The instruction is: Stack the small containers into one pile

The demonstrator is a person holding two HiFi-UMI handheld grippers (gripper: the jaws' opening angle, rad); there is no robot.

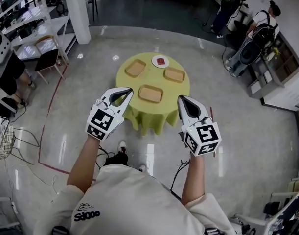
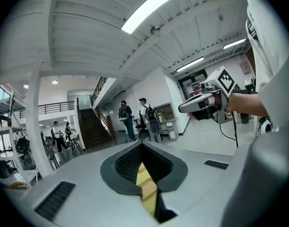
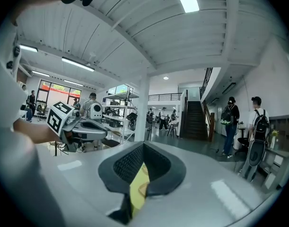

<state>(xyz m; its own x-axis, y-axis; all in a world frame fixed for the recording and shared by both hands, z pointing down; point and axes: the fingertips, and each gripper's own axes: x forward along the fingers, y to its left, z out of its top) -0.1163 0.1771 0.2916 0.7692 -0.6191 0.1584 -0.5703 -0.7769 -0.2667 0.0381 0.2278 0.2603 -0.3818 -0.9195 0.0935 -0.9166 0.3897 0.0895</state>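
Observation:
Three shallow tan square containers lie apart on a round table with a yellow-green cloth (image 1: 154,119): one at the back left (image 1: 135,68), one at the back right (image 1: 174,75), one at the front (image 1: 150,94). My left gripper (image 1: 131,89) hovers in the air on the near left side of the table, shut and empty. Level with it on the near right side, my right gripper (image 1: 179,98) is also shut and empty. Both gripper views point up over the room. Each shows its own closed jaws, left (image 2: 141,144) and right (image 3: 143,145), with a sliver of the yellow cloth through the gap.
A white plate (image 1: 160,61) with a small red thing sits at the table's far edge. A white pillar (image 1: 80,9) and a chair (image 1: 48,58) stand at the back left. People with equipment (image 1: 259,26) are at the back right. Cables lie on the floor.

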